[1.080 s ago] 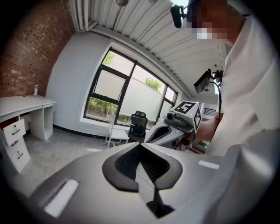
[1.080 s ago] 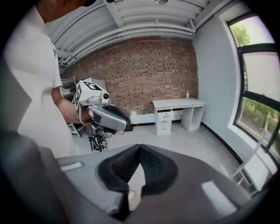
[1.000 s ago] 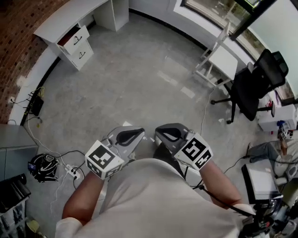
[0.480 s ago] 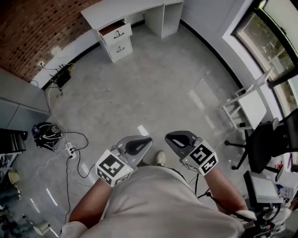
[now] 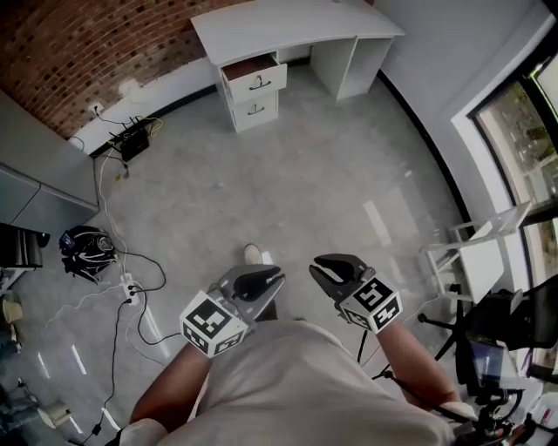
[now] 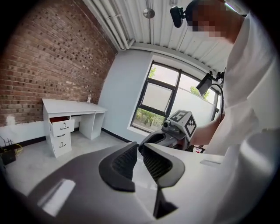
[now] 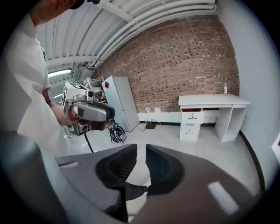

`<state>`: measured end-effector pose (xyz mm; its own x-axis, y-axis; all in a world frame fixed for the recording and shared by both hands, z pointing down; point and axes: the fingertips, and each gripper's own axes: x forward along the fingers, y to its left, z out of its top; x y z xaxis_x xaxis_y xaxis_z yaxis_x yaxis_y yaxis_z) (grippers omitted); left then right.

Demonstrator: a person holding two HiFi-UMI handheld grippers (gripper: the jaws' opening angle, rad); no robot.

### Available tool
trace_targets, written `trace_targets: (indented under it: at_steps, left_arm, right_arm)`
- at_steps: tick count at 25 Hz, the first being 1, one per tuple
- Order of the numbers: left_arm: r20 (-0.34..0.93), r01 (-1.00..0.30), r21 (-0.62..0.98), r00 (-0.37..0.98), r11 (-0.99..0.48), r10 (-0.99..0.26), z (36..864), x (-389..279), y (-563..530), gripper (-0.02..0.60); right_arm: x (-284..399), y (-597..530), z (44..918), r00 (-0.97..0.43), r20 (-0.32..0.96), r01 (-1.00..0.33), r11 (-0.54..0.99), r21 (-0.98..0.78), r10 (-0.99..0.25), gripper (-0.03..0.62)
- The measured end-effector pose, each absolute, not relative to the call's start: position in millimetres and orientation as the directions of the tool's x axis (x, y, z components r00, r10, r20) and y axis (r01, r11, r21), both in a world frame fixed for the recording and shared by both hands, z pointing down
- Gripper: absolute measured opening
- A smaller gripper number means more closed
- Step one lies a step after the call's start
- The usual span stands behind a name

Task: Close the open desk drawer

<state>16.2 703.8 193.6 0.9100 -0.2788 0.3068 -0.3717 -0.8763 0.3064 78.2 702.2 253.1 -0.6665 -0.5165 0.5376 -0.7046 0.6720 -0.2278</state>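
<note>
A white desk (image 5: 288, 26) stands against the brick wall at the top of the head view. Its drawer unit has the top drawer (image 5: 254, 74) pulled out and the lower drawer (image 5: 255, 110) closed. The open drawer (image 6: 61, 125) is small and far off in the left gripper view, and the drawer (image 7: 192, 116) is just as distant in the right gripper view. My left gripper (image 5: 261, 280) and right gripper (image 5: 327, 268) are held close to the person's body, well short of the desk, over bare floor. Both are shut with nothing between the jaws.
Cables and a power strip (image 5: 131, 287) trail across the floor at left, near a black bag (image 5: 85, 248). A grey cabinet (image 5: 35, 192) lines the left edge. A small white table (image 5: 475, 253) and a black chair (image 5: 514, 318) stand at right. Grey floor stretches to the desk.
The head view has swung round, so the desk has moved from the upper left to the top centre and looks nearer. Both grippers keep their place in front of the body, still shut.
</note>
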Motion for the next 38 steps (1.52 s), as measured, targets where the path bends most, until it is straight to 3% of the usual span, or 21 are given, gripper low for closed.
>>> trace_targets:
  at_steps: [9,14,19,22,29,38]
  left_arm:
    - [0.316,-0.311,0.290,0.924,-0.905,-0.216,193.5,-30.2,509.3,0.048]
    - [0.317,-0.338,0.305,0.918,-0.890,-0.240,199.5,-54.0,425.9,0.048]
    - [0.318,-0.425,0.362,0.893,-0.830,-0.319,215.7,-73.2,358.9,0.048]
    - [0.336,-0.473,0.378,0.871,-0.796,-0.358,227.9,-79.2,318.3,0.048]
    - [0.375,-0.525,0.408,0.842,-0.747,-0.388,250.6,-53.2,178.3,0.048]
    - [0.357,-0.431,0.483,0.892,-0.762,-0.278,304.6,20.2,50.2,0.048]
  right_arm:
    - [42.7,476.5,278.8,-0.633,0.554,-0.764,0.551,-0.336,-0.541,0.050]
    - [27.9,368.1,320.4,-0.641,0.565,-0.765,0.494,-0.413,-0.520,0.049]
    - [29.1,268.3,372.6,-0.714,0.466,-0.654,0.260,-0.711,-0.523,0.049]
    - [40.7,206.3,408.4,-0.704,0.420,-0.584,0.129,-0.802,-0.573,0.049]
    - [61.3,39.1,483.0,-0.679,0.362,-0.459,-0.016,-0.888,-0.638,0.049]
    - [74.2,-102.5,576.8,-0.629,0.332,-0.335,-0.141,-0.932,-0.703,0.049]
